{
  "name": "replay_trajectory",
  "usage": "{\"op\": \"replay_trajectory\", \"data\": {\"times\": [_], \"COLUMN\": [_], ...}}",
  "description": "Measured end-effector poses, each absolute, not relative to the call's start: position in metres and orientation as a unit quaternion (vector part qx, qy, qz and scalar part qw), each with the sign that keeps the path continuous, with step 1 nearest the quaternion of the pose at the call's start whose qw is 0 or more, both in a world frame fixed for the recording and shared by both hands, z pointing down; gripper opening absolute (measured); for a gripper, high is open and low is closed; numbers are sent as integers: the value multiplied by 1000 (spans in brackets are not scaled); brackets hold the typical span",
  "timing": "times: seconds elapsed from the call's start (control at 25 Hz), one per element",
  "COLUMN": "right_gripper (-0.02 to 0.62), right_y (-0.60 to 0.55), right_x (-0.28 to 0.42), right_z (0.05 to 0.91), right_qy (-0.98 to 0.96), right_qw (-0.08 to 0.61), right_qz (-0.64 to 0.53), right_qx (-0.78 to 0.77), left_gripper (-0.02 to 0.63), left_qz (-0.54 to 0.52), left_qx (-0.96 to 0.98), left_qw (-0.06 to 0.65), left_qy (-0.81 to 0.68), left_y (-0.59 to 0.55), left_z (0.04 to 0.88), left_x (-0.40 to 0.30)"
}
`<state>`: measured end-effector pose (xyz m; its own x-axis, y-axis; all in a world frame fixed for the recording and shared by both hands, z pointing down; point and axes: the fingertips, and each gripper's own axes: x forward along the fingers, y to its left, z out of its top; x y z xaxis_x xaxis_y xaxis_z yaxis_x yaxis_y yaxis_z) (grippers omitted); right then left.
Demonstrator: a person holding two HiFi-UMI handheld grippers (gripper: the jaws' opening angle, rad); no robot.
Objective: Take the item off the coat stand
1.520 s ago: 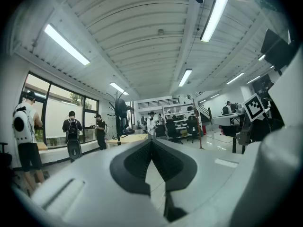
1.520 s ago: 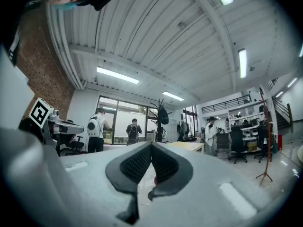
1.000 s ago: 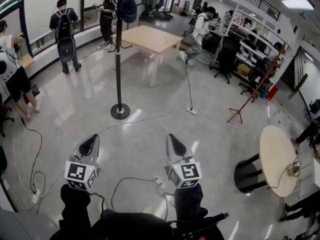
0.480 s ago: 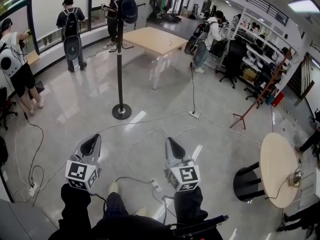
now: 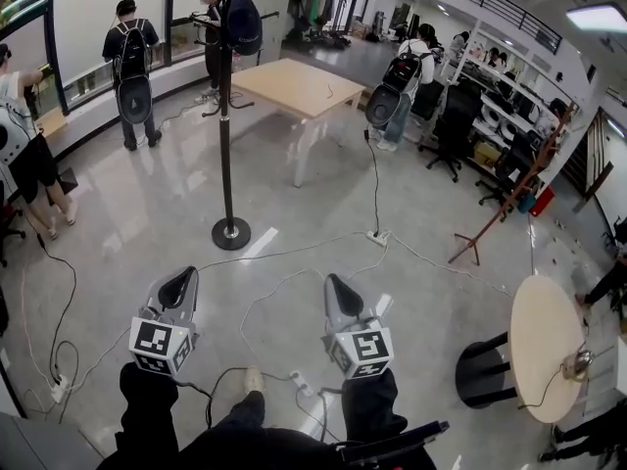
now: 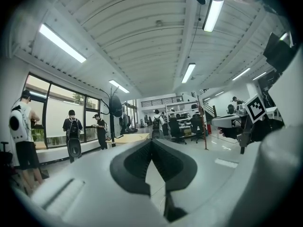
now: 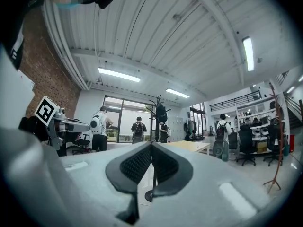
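A black coat stand [image 5: 225, 116] rises from a round base on the shiny floor ahead, a little left of centre. A dark bag [image 5: 243, 20] hangs from a hook at its top, also seen as the dark bag [image 7: 162, 113] in the right gripper view and the dark bag [image 6: 115, 106] in the left gripper view. My left gripper [image 5: 177, 284] and right gripper [image 5: 340, 287] are held low in front of me, well short of the stand. Both have their jaws closed together with nothing between them.
Cables [image 5: 294, 262] snake over the floor between me and the stand. A wooden table [image 5: 294, 84] stands behind the stand. Several people with backpacks stand by the windows at left [image 5: 130, 67]. A round table [image 5: 541, 331] and a stool sit at right, and a brown coat rack [image 5: 509, 179] beyond.
The view has drifted closer to the stand, with my foot stepping forward between the grippers. A person with a backpack walked further right behind the table. Both grippers stay shut.
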<state>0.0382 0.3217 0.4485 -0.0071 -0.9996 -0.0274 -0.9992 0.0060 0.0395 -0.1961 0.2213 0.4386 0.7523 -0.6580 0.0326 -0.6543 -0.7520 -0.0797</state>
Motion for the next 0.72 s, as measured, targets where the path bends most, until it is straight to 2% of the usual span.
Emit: {"op": "replay_trajectory", "data": {"times": [0.72], "right_gripper": [2], "right_y": [156], "right_x": [56], "right_z": [421], "right_qy": [-733], "right_qw": [-3], "right_qz": [-48], "right_qx": [678], "left_gripper": [3], "left_qz": [-14], "left_qx": [-931], "left_qw": [37], "left_qy": [364], "left_y": [71], "left_z": [418], "left_x": [-171]}}
